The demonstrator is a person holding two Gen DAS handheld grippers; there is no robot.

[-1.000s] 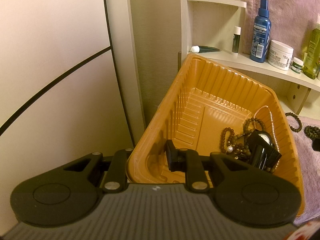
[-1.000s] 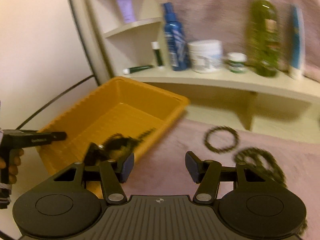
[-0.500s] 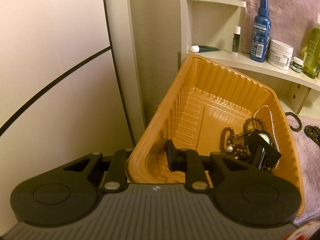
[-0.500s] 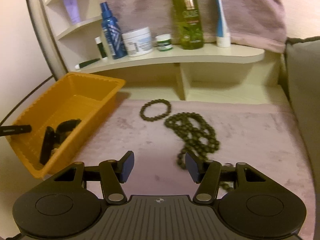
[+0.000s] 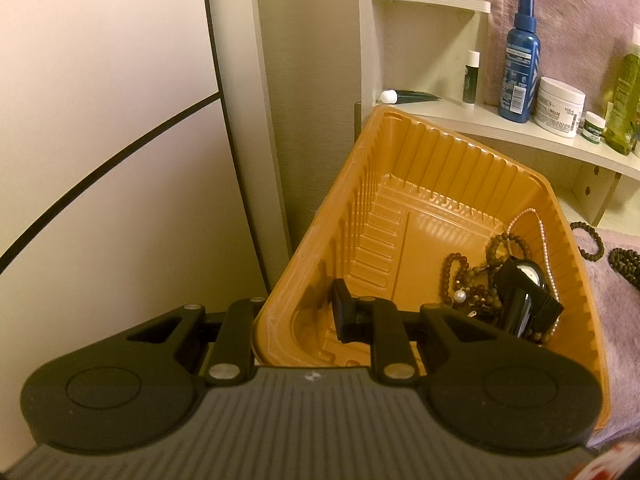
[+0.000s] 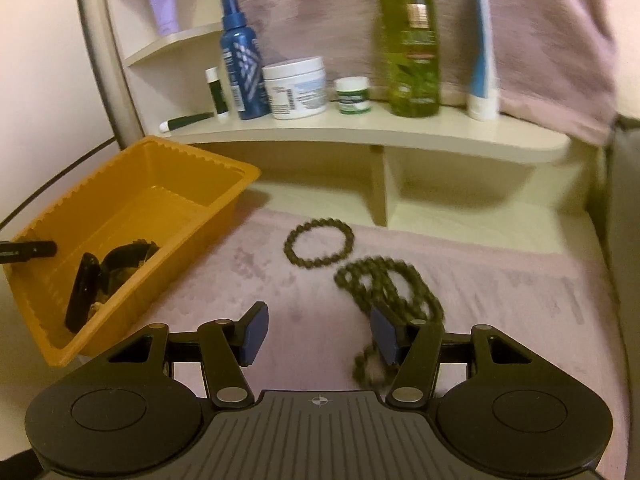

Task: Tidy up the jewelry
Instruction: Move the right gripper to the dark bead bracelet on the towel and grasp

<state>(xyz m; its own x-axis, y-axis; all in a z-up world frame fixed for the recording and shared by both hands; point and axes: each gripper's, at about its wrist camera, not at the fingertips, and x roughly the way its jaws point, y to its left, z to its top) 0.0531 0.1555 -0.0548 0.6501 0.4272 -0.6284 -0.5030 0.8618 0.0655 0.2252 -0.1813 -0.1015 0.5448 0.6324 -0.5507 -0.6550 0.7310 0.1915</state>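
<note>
An orange plastic tray (image 5: 420,152) stands tilted at the left edge of a pink cloth (image 6: 500,292). My left gripper (image 5: 298,304) is shut on the tray's near wall, one finger inside and one outside. Brown bead strings (image 5: 472,276), a thin pearl strand (image 5: 544,240) and a black watch (image 5: 520,296) lie in the tray's right corner. On the cloth lie a dark bead bracelet (image 6: 289,245) and a long coiled bead necklace (image 6: 348,284). My right gripper (image 6: 318,320) hovers open over the cloth, its right finger just in front of the necklace, with nothing between its fingers.
A cream shelf (image 6: 360,132) behind the cloth carries a blue spray bottle (image 6: 242,64), a white jar (image 6: 296,88), a green bottle (image 6: 412,40) and tubes. A pink towel (image 6: 540,40) hangs at the back. A pale wall (image 5: 100,120) rises left of the tray.
My right gripper swung away from the tray to the right and came in lower toward the loose bracelet and necklace. The left gripper and the tray have not moved.
</note>
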